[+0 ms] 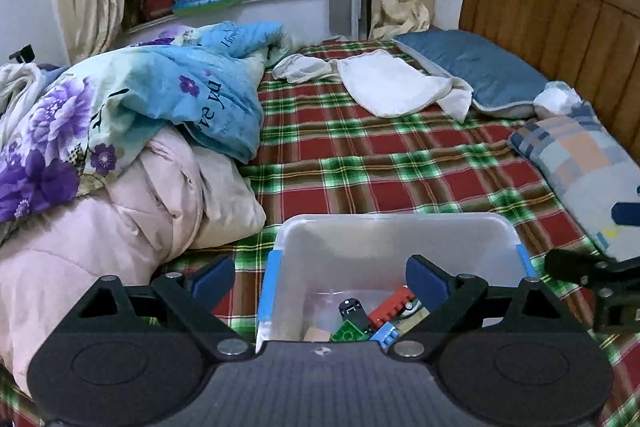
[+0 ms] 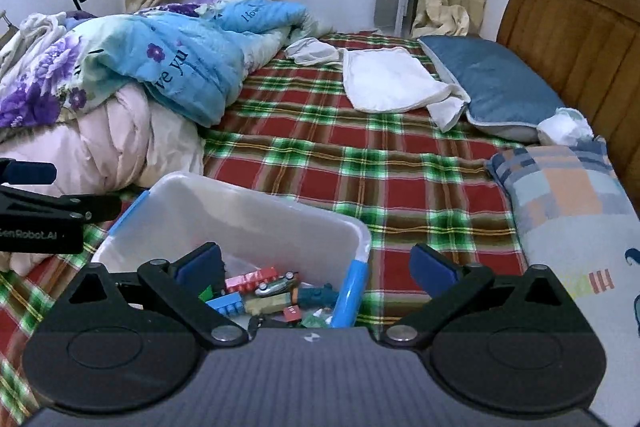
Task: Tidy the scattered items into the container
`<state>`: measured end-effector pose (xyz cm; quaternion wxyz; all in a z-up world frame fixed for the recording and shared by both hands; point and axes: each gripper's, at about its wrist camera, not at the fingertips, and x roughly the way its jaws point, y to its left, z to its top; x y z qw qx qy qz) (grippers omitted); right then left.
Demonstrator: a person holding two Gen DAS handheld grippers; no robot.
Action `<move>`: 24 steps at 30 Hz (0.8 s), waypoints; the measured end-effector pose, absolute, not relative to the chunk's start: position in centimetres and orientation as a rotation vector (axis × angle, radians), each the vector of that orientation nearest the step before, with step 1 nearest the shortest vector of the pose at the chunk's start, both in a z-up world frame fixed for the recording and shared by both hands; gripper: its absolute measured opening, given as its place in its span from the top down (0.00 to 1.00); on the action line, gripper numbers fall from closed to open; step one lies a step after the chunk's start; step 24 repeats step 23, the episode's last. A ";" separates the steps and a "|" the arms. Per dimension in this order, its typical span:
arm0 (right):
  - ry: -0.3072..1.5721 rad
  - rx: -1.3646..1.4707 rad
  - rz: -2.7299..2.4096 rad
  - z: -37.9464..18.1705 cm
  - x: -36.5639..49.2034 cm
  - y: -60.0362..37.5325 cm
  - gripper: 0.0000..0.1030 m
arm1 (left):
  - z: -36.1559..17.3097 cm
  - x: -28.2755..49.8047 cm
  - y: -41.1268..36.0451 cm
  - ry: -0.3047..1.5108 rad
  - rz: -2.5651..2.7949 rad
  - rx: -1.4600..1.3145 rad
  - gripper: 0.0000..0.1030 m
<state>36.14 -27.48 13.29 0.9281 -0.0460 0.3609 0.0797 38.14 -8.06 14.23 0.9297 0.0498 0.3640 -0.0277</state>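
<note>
A clear plastic bin [image 1: 392,227] with blue handles sits on the plaid bed cover; it also shows in the right wrist view [image 2: 240,203]. It holds several toys: a red brick [image 1: 390,305], a green plate [image 1: 348,333], a blue brick [image 2: 226,303], a toy car [image 2: 276,285]. My left gripper [image 1: 320,277] is open and empty above the bin's near left side. My right gripper [image 2: 316,269] is open and empty over the bin's right blue handle [image 2: 352,287]. Each gripper shows at the edge of the other's view.
A heap of quilts [image 1: 120,131] lies left of the bin. A white cloth [image 1: 388,87], a blue pillow [image 1: 476,67] and a checked pillow [image 1: 588,167] lie toward the wooden headboard [image 1: 552,11]. Plaid cover [image 2: 360,167] stretches beyond the bin.
</note>
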 end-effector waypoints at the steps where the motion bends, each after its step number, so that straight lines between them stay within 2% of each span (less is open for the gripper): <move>1: 0.743 -0.094 0.164 13.3 36.2 -27.6 0.00 | 14.1 38.3 -8.2 0.744 -0.055 0.107 0.08; 24: 0.766 -0.108 0.158 11.9 36.4 -27.2 0.00 | 12.8 39.0 -9.2 0.751 -0.063 0.098 0.08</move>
